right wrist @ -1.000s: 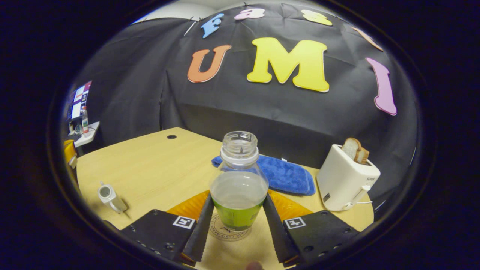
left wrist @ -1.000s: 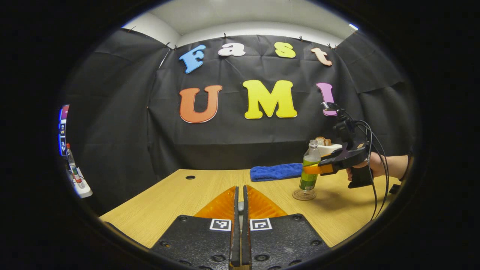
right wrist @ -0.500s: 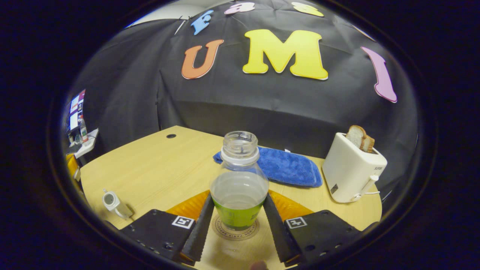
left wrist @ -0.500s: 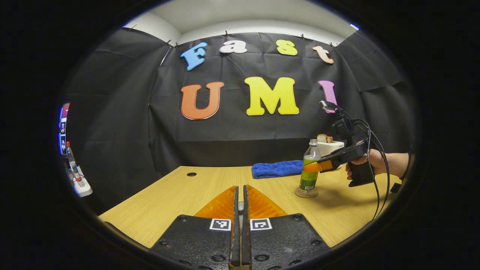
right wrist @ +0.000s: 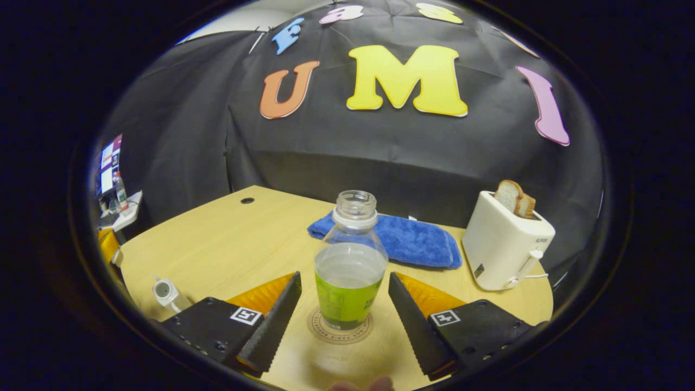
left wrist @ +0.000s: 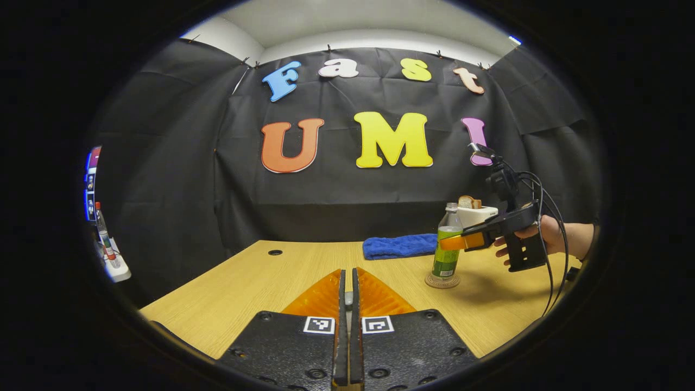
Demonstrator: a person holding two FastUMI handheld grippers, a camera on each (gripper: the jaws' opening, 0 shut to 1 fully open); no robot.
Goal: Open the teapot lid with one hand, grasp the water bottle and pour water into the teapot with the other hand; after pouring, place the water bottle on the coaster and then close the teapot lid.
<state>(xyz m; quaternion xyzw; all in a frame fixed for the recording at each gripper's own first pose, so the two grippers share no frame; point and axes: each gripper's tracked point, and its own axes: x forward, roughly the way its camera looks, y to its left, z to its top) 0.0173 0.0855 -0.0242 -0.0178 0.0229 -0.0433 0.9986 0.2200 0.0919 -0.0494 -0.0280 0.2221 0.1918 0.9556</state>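
We saw the water bottle upright on the coaster, the right hand-held gripper wide open around it, left hand-held gripper closed empty; uncapped, light, slippery, best gripped at the label.

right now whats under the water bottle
A round coaster on the wooden table; the water bottle stands upright on it. Its rim shows around the base, but its middle is covered by the bottle. The right gripper's jaws stand open beside the bottle.
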